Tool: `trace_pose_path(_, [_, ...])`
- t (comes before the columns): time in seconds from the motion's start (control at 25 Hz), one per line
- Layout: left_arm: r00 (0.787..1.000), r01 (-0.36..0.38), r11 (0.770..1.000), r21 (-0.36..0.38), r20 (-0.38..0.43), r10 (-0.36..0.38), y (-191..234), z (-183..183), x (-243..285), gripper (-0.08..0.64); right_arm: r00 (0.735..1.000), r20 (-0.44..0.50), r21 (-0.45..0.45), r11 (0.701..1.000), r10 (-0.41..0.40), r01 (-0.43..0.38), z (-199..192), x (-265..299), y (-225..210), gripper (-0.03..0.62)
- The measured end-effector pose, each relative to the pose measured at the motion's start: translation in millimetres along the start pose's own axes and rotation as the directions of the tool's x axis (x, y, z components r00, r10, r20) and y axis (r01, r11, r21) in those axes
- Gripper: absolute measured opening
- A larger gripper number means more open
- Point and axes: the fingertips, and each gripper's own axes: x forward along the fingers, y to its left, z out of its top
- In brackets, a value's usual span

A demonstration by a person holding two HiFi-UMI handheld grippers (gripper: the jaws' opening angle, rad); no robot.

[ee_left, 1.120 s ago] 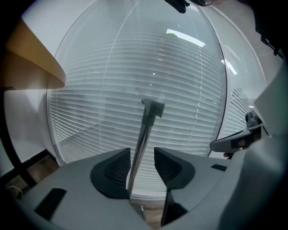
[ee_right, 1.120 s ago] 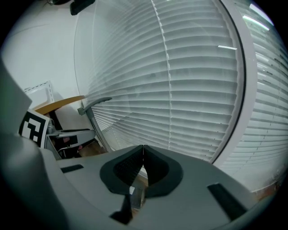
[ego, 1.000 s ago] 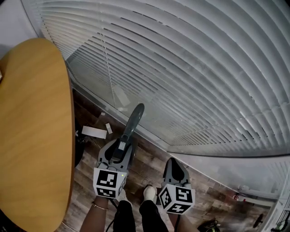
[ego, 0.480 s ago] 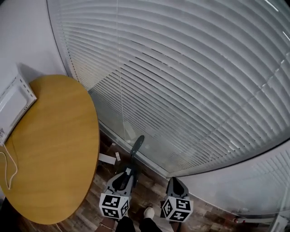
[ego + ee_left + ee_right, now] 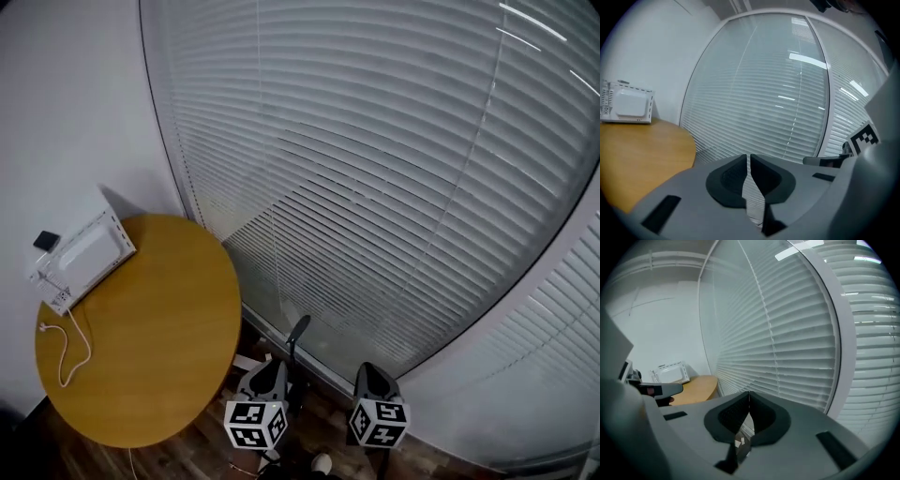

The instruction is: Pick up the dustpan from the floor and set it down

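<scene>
white blinds (image 5: 394, 187) fill the window across most of the head view, w/ a plain wall at 10 o'clock. round wooden desk (image 5: 141, 356) sits at 8 o'clock; a white box-like device (image 5: 82, 261) lies at its far edge by the wall, w/ a thin white cable (image 5: 66, 352) trailing over the top. wood floor (image 5: 211, 455) shows at 6 o'clock.

dustpan (image 5: 297, 330): only its dark handle shows, upright at the foot of the window, just past the left gripper (image 5: 272, 367) at its 1 o'clock; lower part hidden.

left fingers (image 5: 740, 165) have just been closing, now nearly pressed together w/ a thin slit, nothing btwn them. right gripper (image 5: 367, 370) is at 5 o'clock, its fingers (image 5: 759, 411) pressed together at the tips, empty.
</scene>
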Motion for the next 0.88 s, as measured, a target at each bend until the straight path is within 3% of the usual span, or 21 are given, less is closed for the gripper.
trace_pose_path(0.32, [0.996,-0.061,0.998,0.025,0.065,0.060,-29.9,57.0,-19.0,0.017,0.992,0.051,-0.044,0.993,0.112,-0.110,59.7,-10.5,5.3,0.032])
trace_pose_path(0.56, [0.993,-0.081,0.993,0.090,0.093,0.072,-39.5,61.7,-50.2,0.017,0.991,0.080,-0.035,0.994,0.108,-0.105,66.2,-36.2,13.1,0.032])
trace_pose_path(0.88, [0.994,-0.089,0.994,0.071,0.074,0.084,-17.3,60.8,-64.7,0.017,0.993,0.080,-0.068,0.994,0.092,-0.087,70.7,-45.8,39.9,0.032])
